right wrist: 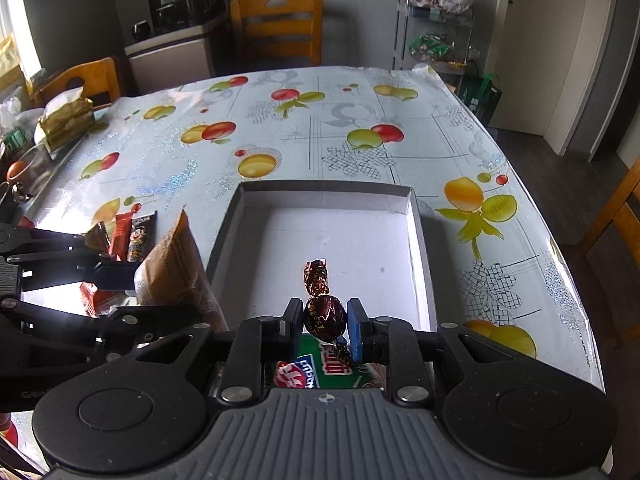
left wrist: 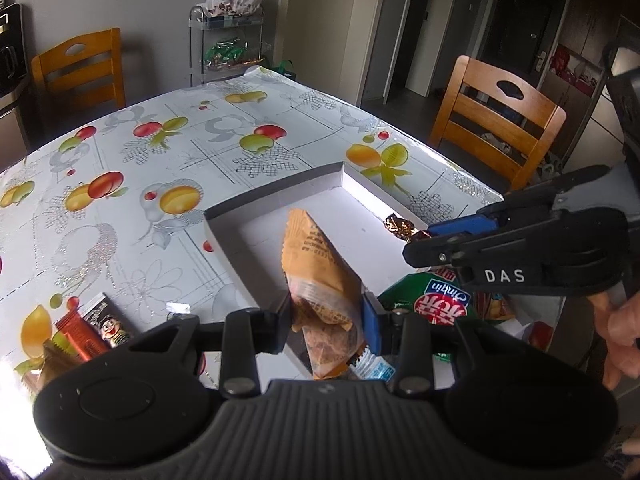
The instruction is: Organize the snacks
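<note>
- Left gripper (left wrist: pixel 326 320): jaws narrowed onto an orange snack packet (left wrist: pixel 320 272), pinched near its lower half; the upper end sticks up and leans over the near-left part of the white tray (left wrist: pixel 276 200).
- Right gripper (right wrist: pixel 325 320): jaws nearly closed on a dark foil-wrapped candy (right wrist: pixel 324 314), one twisted end pointing up; it hangs above the tray's near edge.
- Tray floor looks bare further in; a green snack bag (right wrist: pixel 320 368) lies under the right gripper at the near end.
- Loose bars (right wrist: pixel 132 236) wait on the tablecloth (right wrist: pixel 280 152), left of the tray.
- Judged step: carrying both items in for placing.
- To do it well: carry each past the tray wall, lower close to the floor before letting go, set them well apart, packet laid flat.
- Risk: the tall packet may catch the left wall.
</note>
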{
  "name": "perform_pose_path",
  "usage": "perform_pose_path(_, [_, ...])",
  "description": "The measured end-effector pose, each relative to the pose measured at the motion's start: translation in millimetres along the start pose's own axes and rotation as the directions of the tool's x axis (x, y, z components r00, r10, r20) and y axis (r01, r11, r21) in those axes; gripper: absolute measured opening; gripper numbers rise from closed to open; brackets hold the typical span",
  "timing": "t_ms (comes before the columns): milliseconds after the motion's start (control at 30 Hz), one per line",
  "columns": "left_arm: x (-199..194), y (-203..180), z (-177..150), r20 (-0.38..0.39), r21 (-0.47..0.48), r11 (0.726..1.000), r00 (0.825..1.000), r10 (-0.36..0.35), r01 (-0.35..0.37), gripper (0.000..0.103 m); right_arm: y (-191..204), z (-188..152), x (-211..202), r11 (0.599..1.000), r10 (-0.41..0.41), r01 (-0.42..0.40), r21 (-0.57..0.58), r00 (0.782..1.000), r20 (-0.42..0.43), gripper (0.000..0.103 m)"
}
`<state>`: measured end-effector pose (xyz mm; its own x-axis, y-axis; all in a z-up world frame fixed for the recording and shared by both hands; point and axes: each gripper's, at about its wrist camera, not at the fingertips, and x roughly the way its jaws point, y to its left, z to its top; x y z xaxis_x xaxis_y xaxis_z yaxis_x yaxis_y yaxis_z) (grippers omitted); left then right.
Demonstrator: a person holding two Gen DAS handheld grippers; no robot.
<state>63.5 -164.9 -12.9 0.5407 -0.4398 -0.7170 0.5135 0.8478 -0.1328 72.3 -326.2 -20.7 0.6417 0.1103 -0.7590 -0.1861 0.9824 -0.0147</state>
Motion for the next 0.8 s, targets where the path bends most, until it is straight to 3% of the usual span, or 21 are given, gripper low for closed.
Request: perform_pose_path(800, [41,-16,15,-0.044,0.028,1.0,0.999,-0.003,0.004,0.034,-15,2,19,1.0,0.004,-0.004,-0.002,0.999,-0.041,0.025])
